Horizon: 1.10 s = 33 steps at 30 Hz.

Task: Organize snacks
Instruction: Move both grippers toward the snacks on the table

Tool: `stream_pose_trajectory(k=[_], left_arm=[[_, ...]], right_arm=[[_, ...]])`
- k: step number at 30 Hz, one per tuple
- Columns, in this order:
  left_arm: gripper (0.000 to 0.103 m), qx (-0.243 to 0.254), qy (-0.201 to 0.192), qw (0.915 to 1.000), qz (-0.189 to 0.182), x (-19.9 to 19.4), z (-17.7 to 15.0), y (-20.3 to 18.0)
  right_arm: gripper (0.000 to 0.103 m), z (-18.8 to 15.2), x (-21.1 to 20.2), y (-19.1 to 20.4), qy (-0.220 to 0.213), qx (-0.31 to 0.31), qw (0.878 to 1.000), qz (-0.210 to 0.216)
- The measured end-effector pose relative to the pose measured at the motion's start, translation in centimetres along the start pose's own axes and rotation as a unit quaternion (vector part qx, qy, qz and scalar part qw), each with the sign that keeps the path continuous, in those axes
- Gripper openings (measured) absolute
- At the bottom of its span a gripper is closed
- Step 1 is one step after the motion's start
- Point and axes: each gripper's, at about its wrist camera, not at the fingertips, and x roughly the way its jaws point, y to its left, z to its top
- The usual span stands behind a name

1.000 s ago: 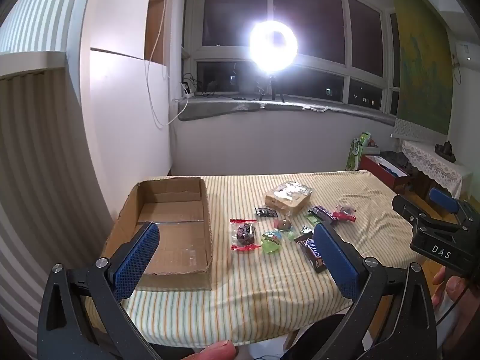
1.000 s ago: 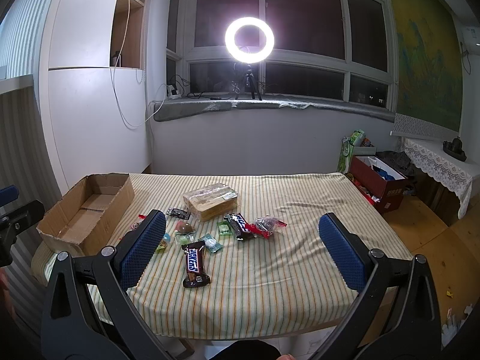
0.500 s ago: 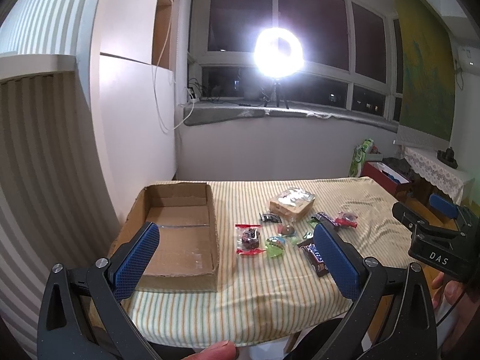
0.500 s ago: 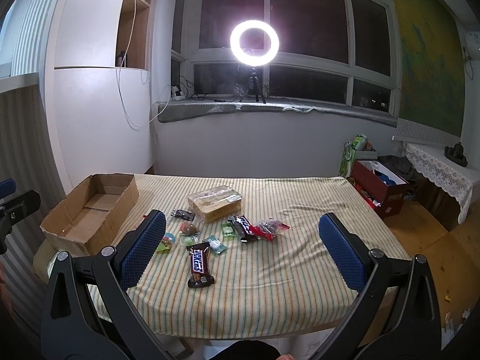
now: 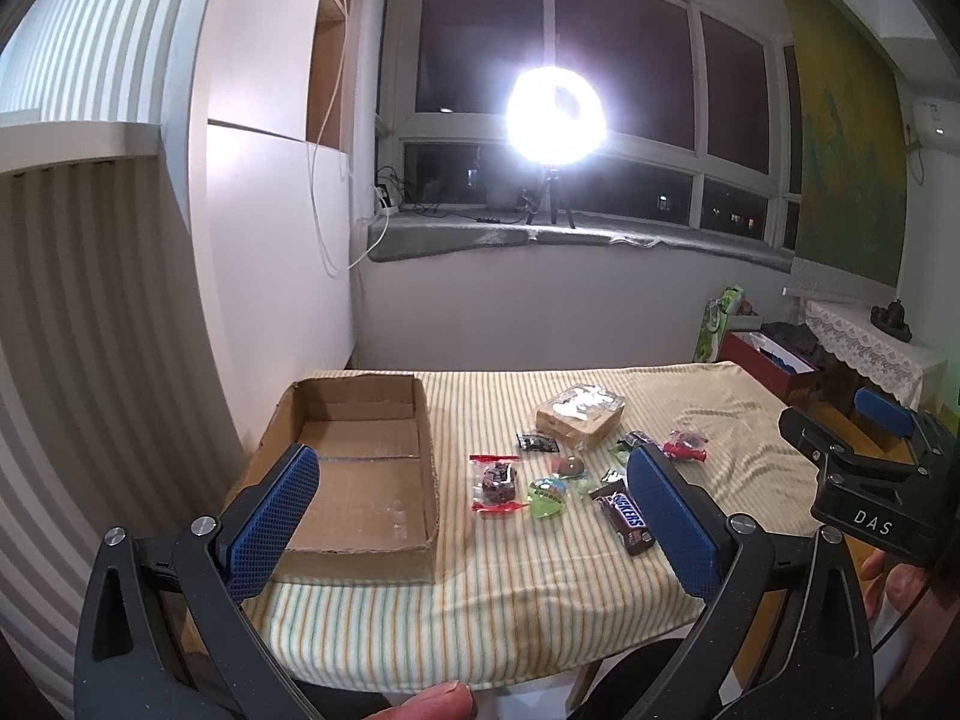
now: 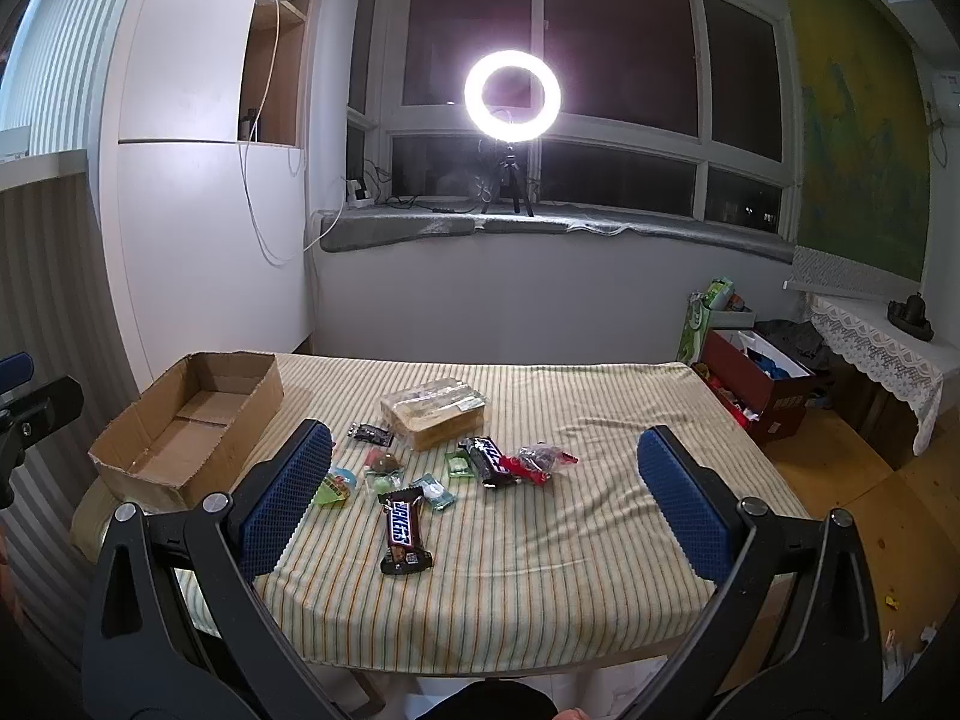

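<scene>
We hold both grippers above the near edge of the table [image 6: 600,600], its striped cloth well below us. Our left gripper [image 5: 474,516] has its jaws spread wide with nothing between them, and our right gripper [image 6: 486,498] is likewise released and empty. The cardboard box [image 5: 360,552] sits open at the table's left end. The snacks lie loose beside it, mid-table: a Snickers bar [image 6: 403,531] nearest us, a Mars bar [image 6: 489,459], a clear-wrapped block [image 6: 435,411] farthest back, and small candies [image 6: 378,471] between them.
</scene>
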Motion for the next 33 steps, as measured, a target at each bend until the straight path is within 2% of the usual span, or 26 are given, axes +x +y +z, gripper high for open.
stream_pose_trajectory(k=[19,23,27,33], left_arm=[[0.102,-0.029,-0.002,0.9995,-0.016,1.0,-0.9,-0.6],[0.102,-0.028,0.019,0.9991,-0.024,2.3,-1.4,-1.1],[0.102,-0.026,0.057,0.9973,-0.04,4.3,-2.4,-1.9],[0.102,-0.037,0.12,0.9885,-0.084,9.0,-5.1,-4.1]], right_arm=[[0.103,-0.7,1.6,-1.0,0.023,0.01,1.0,-0.001],[0.103,-1.6,2.8,-1.4,0.039,0.013,0.999,-0.001],[0.103,-3.1,5.0,-2.4,0.064,0.021,0.998,-0.002],[0.103,-6.3,9.1,-4.2,0.119,0.032,0.992,0.005]])
